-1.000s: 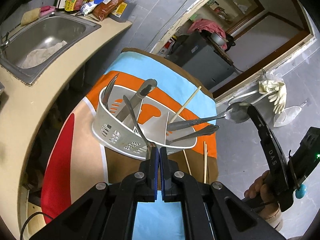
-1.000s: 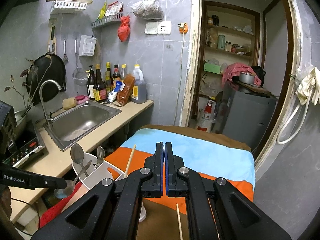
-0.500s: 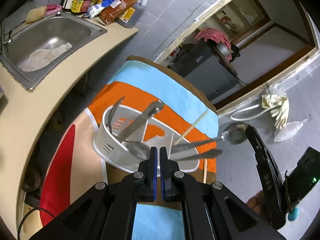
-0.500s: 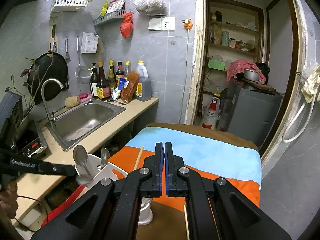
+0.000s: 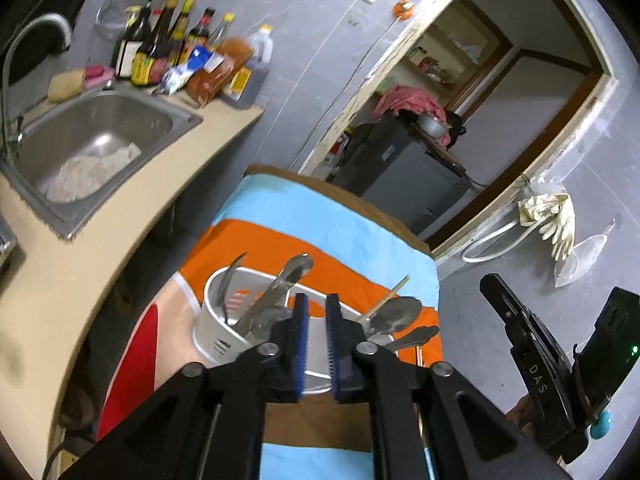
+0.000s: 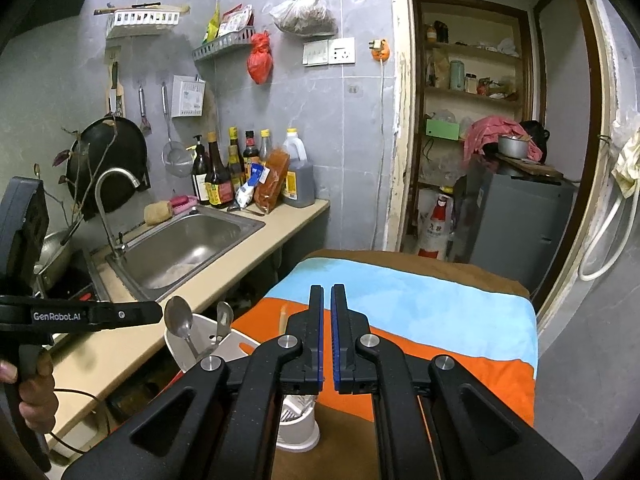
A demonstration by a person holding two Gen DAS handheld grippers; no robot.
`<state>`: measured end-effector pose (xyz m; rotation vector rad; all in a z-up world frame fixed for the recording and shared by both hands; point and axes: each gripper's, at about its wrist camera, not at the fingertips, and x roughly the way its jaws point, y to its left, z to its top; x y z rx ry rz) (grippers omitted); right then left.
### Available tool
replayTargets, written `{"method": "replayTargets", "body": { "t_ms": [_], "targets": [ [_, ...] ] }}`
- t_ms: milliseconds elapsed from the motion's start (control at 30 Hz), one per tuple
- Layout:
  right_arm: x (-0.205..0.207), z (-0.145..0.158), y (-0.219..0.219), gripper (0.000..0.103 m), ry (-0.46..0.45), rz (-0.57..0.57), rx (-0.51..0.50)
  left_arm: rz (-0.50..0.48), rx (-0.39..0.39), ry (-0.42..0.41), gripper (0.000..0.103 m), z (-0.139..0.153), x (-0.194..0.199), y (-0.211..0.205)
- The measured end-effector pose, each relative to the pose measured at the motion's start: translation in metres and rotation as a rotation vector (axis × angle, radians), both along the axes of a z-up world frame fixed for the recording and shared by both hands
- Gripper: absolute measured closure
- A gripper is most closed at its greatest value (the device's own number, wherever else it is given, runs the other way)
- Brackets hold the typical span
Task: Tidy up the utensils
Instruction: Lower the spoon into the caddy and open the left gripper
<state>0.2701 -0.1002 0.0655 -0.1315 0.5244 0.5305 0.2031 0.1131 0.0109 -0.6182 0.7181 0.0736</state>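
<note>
Cutlery stands crowded in the white utensil caddy [image 5: 218, 332] on the striped cloth [image 5: 332, 220] that covers the worktop. A spoon [image 5: 394, 314] and another handle [image 5: 414, 335] lean out over its right rim beside a single chopstick [image 5: 386, 298], and a knife [image 5: 276, 288] and a fork [image 5: 230, 280] tilt in the left compartment. More chopsticks seem to lie on the cloth just right of the caddy, mostly hidden. The left gripper [image 5: 314, 344] hovers right over the caddy with its jaws opening and nothing between them. The right gripper [image 6: 327, 340] hangs above the cloth with its jaws together, holding nothing.

The main risk, as I judge it, is the caddy itself: it looks light and top-heavy, so a jaw that catches a leaning handle could tip it or drag it across the loose cloth. The spoon overhanging the rim could also slide out if nudged. A thin chopstick lying flat on soft fabric may be hard to pinch, and the jaws could snag the cloth instead.
</note>
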Motion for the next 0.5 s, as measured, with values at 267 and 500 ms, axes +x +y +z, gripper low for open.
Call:
{"method": "replayTargets", "body": {
  "t_ms": [267,500],
  "targets": [
    [-0.003,0.009,-0.019,0.067,-0.025,-0.039,0.040,-0.004,0.096,-0.141,0.051,0.024,-0.007,-0.020],
    [-0.012,0.021,-0.051,0.050,-0.078,-0.077,0.124,-0.004,0.178,-0.228,0.028,0.041,-0.012,-0.046]
  ]
}}
